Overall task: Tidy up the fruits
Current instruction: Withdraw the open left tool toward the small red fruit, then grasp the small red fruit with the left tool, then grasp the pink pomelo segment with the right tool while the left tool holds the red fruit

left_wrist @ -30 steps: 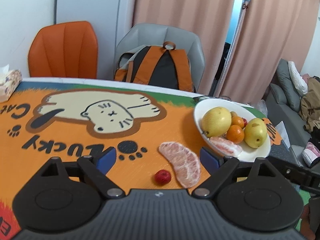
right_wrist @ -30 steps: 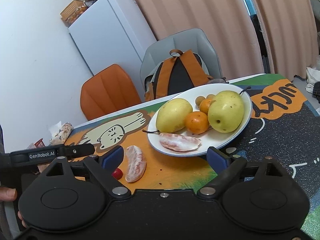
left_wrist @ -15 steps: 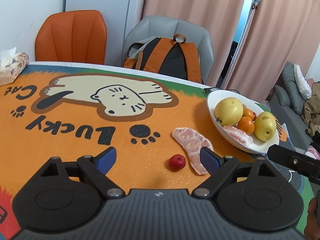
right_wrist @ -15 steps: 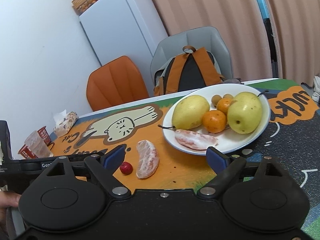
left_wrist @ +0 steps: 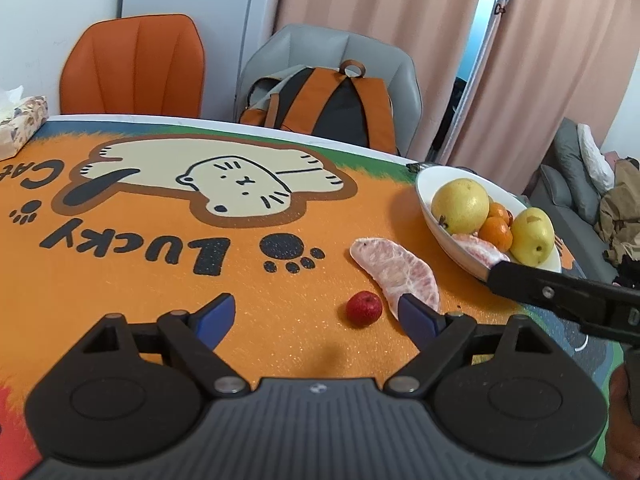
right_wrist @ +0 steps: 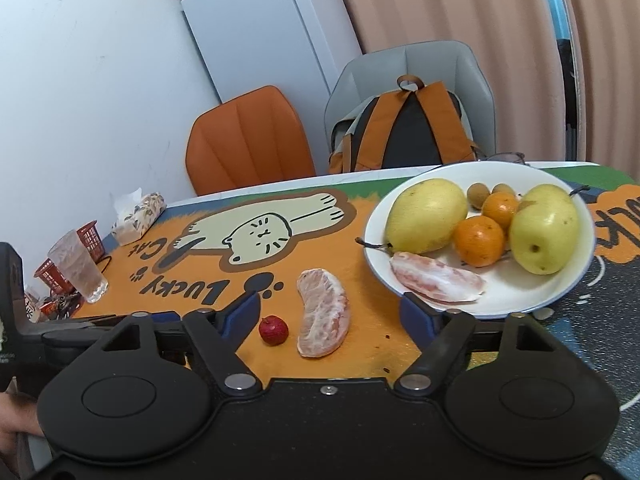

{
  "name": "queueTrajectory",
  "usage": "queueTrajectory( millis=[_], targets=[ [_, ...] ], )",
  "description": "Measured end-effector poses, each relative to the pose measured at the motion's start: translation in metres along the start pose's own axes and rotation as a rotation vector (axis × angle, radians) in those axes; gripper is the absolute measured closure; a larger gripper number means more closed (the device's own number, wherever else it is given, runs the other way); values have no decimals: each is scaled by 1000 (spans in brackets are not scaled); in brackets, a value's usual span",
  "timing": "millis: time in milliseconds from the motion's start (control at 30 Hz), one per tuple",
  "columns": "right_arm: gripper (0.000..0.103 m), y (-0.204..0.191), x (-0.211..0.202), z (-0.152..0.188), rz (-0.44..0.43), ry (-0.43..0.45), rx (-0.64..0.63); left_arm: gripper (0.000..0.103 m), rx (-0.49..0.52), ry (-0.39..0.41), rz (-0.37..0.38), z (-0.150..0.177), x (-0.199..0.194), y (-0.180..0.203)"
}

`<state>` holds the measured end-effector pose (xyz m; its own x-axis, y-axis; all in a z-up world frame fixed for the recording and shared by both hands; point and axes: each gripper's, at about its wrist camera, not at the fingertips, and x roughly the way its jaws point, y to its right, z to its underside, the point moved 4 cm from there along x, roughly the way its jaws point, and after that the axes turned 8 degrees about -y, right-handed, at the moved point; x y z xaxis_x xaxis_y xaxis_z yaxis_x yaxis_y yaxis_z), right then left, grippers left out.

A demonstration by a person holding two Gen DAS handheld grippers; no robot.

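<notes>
- Orange felt mat (left_wrist: 120, 280), printed with a cream cat and the words "Lucky Cat", is covering the table and carrying all the fruit.
- Lying loose on the mat are a peeled pomelo segment (left_wrist: 394, 274) and a small red fruit (left_wrist: 363, 308) (berry-sized, kind unclear), just beside each other but not touching in the right wrist view.
- Sitting to the right of them is a white plate (right_wrist: 520, 300), holding two yellow-green pears (right_wrist: 424, 216), two oranges (right_wrist: 479, 240), two small brown fruits (right_wrist: 478, 191) at the back, and a second pomelo segment (right_wrist: 436, 282) near the front rim.
- The left gripper (left_wrist: 312, 312) is hovering low over the mat with its blue-tipped jaws spread and closing slightly; nothing is being pinched, and the red fruit and the loose segment's near end are lying just ahead of its right finger.
- The right gripper (right_wrist: 330, 314) is closing too, its jaws still apart and gripping nothing; the red fruit and the loose segment are lying on the mat in the gap ahead of them (the pads are not touching either).
- Standing at the mat's far left are a clear glass (right_wrist: 78, 266), red baskets (right_wrist: 90, 240) and a tissue box (right_wrist: 138, 218).
- Behind the table, an orange chair (left_wrist: 132, 66) and a grey chair (left_wrist: 332, 56) with an orange-and-black backpack (left_wrist: 320, 108) are facing the scene.
</notes>
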<state>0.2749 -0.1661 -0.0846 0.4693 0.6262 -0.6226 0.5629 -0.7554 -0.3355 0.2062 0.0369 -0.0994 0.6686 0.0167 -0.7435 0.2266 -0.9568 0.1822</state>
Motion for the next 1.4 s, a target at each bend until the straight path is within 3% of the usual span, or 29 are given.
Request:
queueTrajectory(
  millis=[200,700,867,967,1400],
  targets=[
    [37,4,7,3,-21,-12,9,18,27,-17,2,2,13,6],
    [40,13,15,9,-57,-26,62,42,62,-41,-24,0,43,27],
    [39,11,20,11,-45,-30,55,80,61,-34,-22,0,41,26],
    [39,7,25,14,-41,-33,43,80,23,-42,6,-1,38,18],
    [35,-17,53,24,54,-81,-70,80,-49,-19,-21,7,18,-18]
  ],
)
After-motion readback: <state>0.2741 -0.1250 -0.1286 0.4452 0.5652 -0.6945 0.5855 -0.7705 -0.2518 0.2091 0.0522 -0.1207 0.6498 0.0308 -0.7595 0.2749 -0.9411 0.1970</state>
